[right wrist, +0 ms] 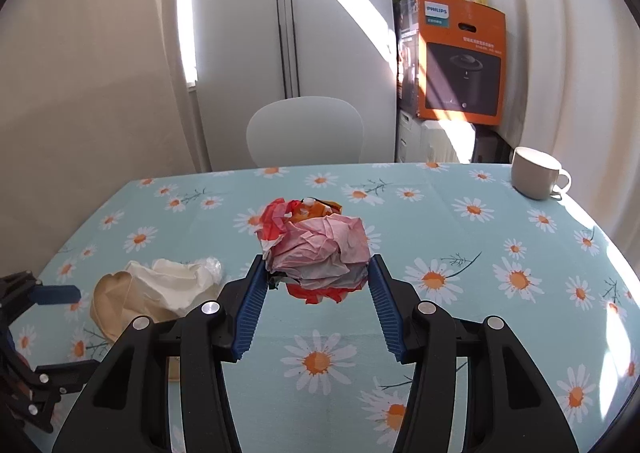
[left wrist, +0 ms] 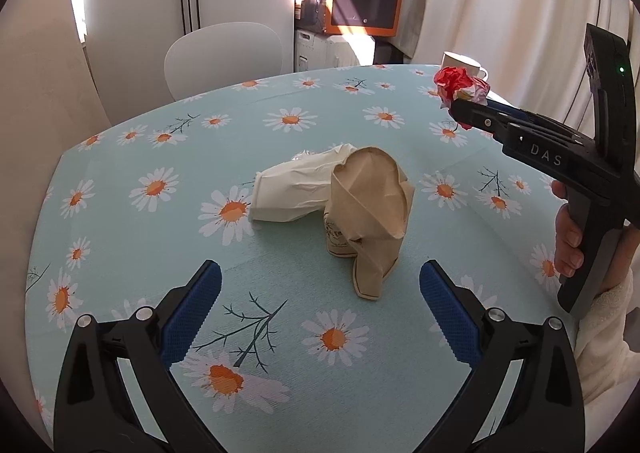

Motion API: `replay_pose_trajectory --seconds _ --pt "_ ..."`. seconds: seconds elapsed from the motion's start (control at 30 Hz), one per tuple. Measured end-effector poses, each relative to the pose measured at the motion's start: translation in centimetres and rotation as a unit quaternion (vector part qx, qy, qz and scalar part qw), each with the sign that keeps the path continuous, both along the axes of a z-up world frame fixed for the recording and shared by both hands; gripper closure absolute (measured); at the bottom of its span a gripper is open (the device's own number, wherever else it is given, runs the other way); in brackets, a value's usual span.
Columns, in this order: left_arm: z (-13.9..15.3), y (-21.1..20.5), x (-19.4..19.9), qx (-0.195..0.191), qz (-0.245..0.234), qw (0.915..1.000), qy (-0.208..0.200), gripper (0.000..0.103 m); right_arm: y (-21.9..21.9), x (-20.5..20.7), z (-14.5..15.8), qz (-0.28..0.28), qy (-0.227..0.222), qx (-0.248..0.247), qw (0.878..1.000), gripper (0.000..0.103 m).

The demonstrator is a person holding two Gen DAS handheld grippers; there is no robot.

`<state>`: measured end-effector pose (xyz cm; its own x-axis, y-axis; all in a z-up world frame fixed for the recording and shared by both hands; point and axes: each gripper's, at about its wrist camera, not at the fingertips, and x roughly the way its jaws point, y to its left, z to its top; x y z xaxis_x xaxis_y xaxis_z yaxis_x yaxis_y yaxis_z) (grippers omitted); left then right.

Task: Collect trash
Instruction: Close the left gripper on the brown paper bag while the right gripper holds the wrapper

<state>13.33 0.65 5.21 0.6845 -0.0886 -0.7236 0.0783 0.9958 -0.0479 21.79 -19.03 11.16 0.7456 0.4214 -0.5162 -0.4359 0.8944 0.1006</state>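
My right gripper (right wrist: 318,267) is shut on a crumpled red, pink and white paper ball (right wrist: 316,249), held above the table. The left wrist view shows that same ball (left wrist: 460,87) at the tip of the right gripper (left wrist: 460,105), up at the right. A crushed brown paper cup (left wrist: 370,209) and a squashed white paper cup (left wrist: 296,191) lie together mid-table, just beyond my left gripper (left wrist: 320,293), which is open with nothing between its blue pads. In the right wrist view the brown cup (right wrist: 110,303) and white cup (right wrist: 176,285) lie low left.
The table carries a light blue daisy-print cloth (right wrist: 460,237). A white mug (right wrist: 536,173) stands at the far right corner. Behind the table are a white chair (right wrist: 306,131), an orange appliance box (right wrist: 460,61) and curtains. A hand (left wrist: 570,237) holds the right gripper's handle.
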Motion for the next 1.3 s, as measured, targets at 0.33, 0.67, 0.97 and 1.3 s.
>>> replay_pose_trajectory --seconds 0.33,0.67,0.97,1.3 --pt "-0.4 -2.1 3.1 -0.017 0.021 0.9995 0.016 0.017 -0.3 -0.7 0.0 -0.013 -0.015 -0.006 1.0 0.055" --pt "-0.1 -2.5 2.7 -0.031 0.001 0.9995 0.008 0.05 0.8 -1.5 -0.2 0.014 -0.019 -0.019 1.0 0.054" --pt "1.1 -1.8 1.1 -0.024 -0.009 0.9996 -0.012 0.05 2.0 -2.5 0.0 0.027 -0.018 -0.032 0.999 0.054" --pt "1.6 -1.1 -1.0 -0.03 -0.019 0.9989 -0.029 0.05 3.0 -4.7 0.2 0.034 -0.014 -0.049 0.998 0.054"
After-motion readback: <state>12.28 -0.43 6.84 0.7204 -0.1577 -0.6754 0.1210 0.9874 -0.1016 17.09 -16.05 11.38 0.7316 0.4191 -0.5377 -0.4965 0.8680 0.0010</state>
